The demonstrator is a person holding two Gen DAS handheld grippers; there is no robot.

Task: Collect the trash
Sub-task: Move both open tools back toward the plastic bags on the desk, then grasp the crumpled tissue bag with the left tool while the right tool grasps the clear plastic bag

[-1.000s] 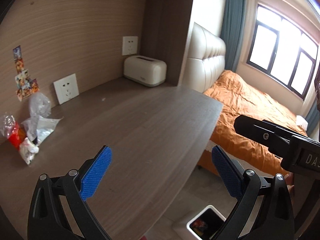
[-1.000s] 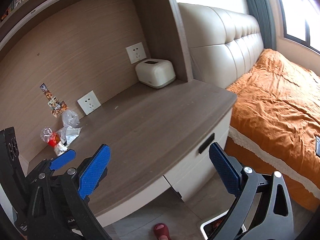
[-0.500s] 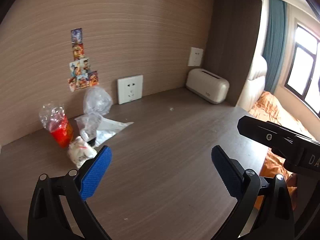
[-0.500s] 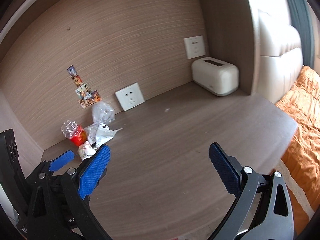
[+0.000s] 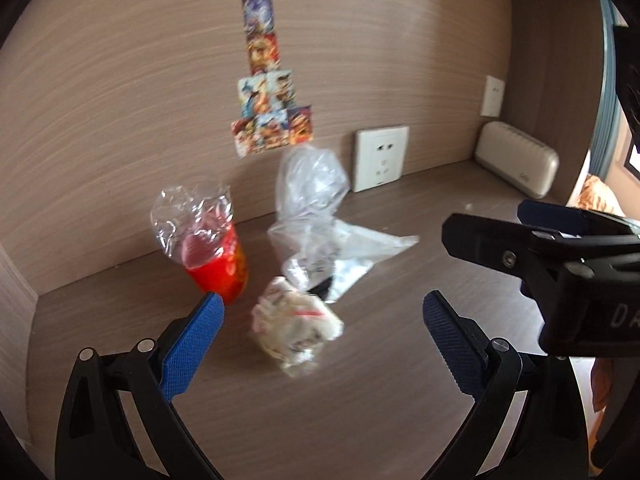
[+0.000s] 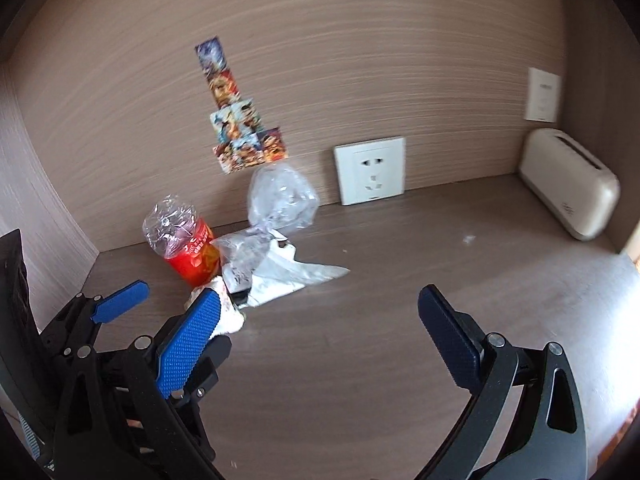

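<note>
White crumpled wrapper [image 5: 297,330] lies between the wide-open left hand-held gripper [image 5: 323,320] fingers

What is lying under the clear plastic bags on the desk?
Under the clear plastic bags a small black object peeks out on the desk; the bags cover most of it, so it cannot be identified.

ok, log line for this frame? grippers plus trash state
phase: approach | left gripper: open, crumpled wrapper between fingers, untouched | right gripper: open, empty | red cup, clear bags: on desk

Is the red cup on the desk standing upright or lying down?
Upright. The red cup stands on its base on the desk, crumpled clear plastic sticking from its top.
</note>
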